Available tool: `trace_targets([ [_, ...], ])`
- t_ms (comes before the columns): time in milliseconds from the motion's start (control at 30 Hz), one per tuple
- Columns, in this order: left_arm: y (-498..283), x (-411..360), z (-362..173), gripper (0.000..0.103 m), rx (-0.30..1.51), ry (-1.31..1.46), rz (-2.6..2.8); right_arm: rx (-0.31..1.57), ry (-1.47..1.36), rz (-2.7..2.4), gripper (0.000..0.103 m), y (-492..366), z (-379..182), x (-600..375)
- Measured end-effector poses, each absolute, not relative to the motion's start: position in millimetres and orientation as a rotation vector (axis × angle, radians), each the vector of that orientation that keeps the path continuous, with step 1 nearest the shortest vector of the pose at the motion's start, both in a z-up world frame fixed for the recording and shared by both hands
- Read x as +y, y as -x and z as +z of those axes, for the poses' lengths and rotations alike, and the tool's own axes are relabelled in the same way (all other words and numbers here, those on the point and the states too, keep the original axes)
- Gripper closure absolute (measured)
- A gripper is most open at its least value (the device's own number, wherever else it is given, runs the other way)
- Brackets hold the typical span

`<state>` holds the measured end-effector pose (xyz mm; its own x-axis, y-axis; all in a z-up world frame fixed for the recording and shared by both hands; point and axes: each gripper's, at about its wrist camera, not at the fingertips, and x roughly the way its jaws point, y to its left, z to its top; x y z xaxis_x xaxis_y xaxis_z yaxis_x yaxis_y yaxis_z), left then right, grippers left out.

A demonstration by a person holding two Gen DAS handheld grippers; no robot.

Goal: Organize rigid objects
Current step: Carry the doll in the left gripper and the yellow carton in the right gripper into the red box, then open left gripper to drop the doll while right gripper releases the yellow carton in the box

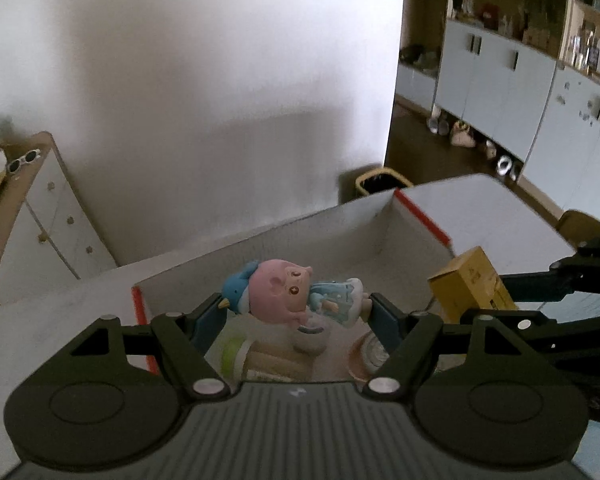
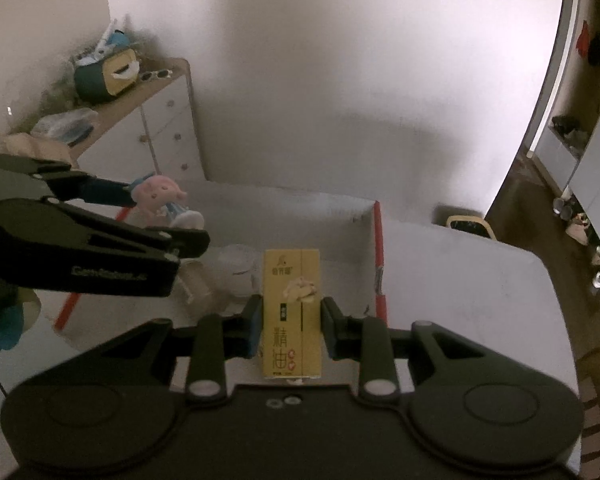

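A: Looking over the surface first. White table, pale and bare at its far right end, set against a plain white wall. An open white box with red edges sits on it.

B: Contents?

A: Jars or cups and a round dish lie low inside; too blurred to name.

B: Left gripper?

A: Spread wide but clamped on a toy figurine, pink head, blue penguin hood, pale blue dress, lying sideways between the pads, above the box interior.

B: Right gripper?

A: Jaws drawn close, pinching a yellow carton upright by its long sides, over the box's right part. In the left view the carton sits just right of the figurine, apart from it.

B: Room?

A: White drawer chest at left with sunglasses on top. Bin on the floor beyond the table. Pale cabinets and shelves at right, shoes beneath.
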<state>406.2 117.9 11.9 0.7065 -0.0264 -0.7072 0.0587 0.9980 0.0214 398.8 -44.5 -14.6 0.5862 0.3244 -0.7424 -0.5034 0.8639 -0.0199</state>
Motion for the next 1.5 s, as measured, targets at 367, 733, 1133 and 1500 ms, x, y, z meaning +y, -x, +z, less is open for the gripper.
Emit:
trace_targets([
  [367, -453.6, 135.8, -41.6, 0.026, 0.898, -0.03, -0.038, 0.894, 0.283, 0.476, 0.074, -435.2, -57.8, -19.4],
  [733, -461.6, 148.2, -66.4, 0.026, 0.928, -0.002, -0.027, 0.953, 0.314, 0.48, 0.074, -452.5, -86.2, -9.0],
  [1133, -457.7, 169.1, -69.9, 0.026, 0.925, 0.133, -0.045, 0.945, 0.281, 0.496, 0.071, -453.5, -85.5, -18.5],
  [1500, -458.0, 156.9, -62.2, 0.026, 0.945, 0.06, -0.035, 0.952, 0.274, 0.498, 0.064, -446.4, -75.4, -20.8],
])
